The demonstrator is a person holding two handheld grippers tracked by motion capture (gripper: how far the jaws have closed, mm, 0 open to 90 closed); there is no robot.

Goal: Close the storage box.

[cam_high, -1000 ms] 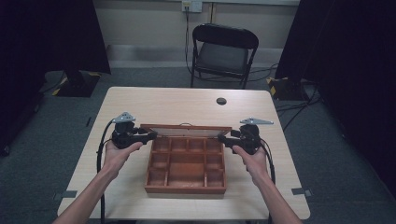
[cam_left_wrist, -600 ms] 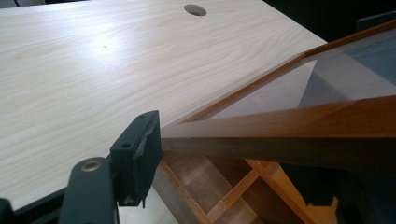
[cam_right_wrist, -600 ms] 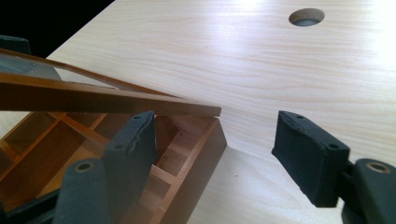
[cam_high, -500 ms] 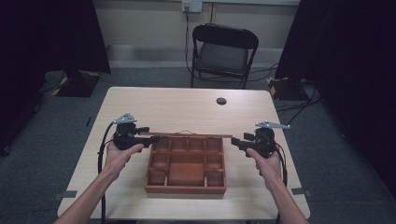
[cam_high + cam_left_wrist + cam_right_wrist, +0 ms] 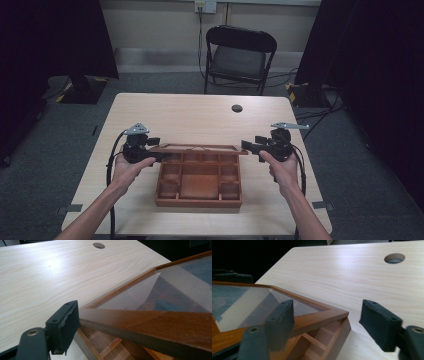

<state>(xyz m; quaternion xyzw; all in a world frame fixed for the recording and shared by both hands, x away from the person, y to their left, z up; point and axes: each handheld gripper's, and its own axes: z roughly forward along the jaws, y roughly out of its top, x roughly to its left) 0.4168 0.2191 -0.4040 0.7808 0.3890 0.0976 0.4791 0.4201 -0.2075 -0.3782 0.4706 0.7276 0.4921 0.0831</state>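
The wooden box (image 5: 199,181) sits on the bench (image 5: 190,117) near the person's edge, between the two hands, and its glass lid (image 5: 196,148) is raised on the far side, so the divided compartments inside lie open to view. Which way the work is going I cannot tell. If the box is being opened, most of it looks done, with the lid up and only the letting go left; if it is being closed, the lid has its whole way down to travel.

The left gripper (image 5: 150,156) meets the lid's left end. In the left gripper view one black jaw lies flat against the lid's wooden frame (image 5: 150,325); the other jaw is hidden, so I judge the jaws clamped on the frame but cannot be sure.

The right gripper (image 5: 252,146) is just beside the lid's right corner. In the right gripper view its jaws stand wide apart, holding nothing: the corner of the frame (image 5: 329,315) reaches partway into the gap, close by one jaw and well clear of the other
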